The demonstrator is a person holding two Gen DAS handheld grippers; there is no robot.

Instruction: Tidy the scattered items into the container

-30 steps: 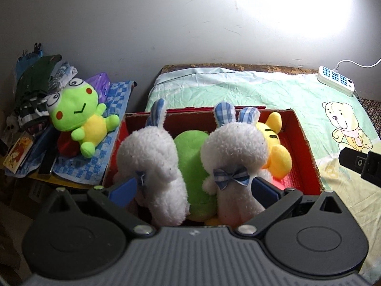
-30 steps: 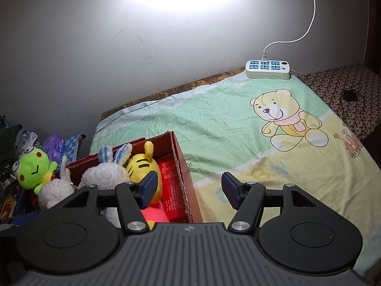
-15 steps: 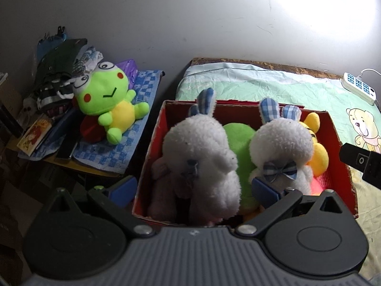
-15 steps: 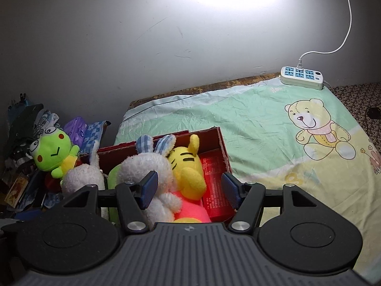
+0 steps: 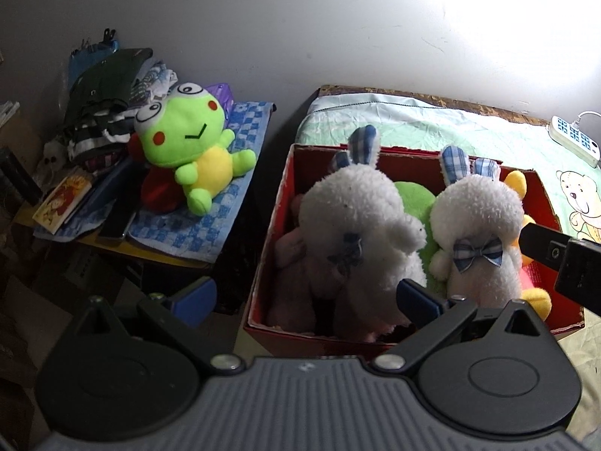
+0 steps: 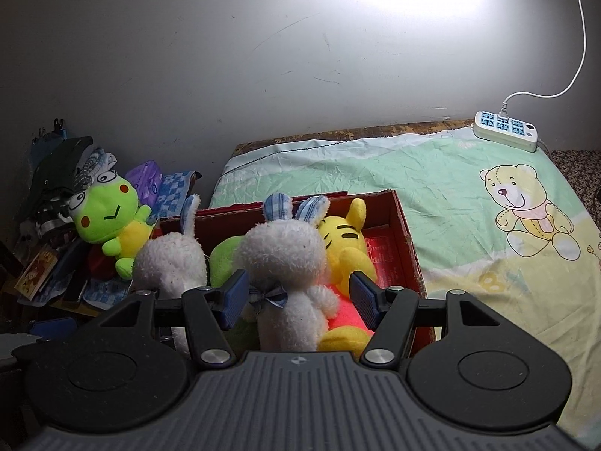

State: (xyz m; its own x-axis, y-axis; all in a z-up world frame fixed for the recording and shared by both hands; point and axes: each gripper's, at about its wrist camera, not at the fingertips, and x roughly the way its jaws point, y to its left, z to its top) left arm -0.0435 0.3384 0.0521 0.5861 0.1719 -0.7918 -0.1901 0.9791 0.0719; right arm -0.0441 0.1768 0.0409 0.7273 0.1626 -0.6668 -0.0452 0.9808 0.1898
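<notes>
Your left gripper [image 5: 305,297] and right gripper [image 6: 298,297] both hover with fingers wide, gripping nothing. The red cardboard box [image 5: 280,203] sits at the bed's [image 6: 432,173] left edge, packed with plush rabbits [image 5: 357,221] (a frog plush [image 5: 188,146] lies outside, on the checkered cloth [image 5: 199,233]).

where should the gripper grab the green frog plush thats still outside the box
Grip the frog plush across its yellow belly, coming from above with the left gripper. It lies on its back on the checked cloth, belly up and narrower than its wide head.
</notes>
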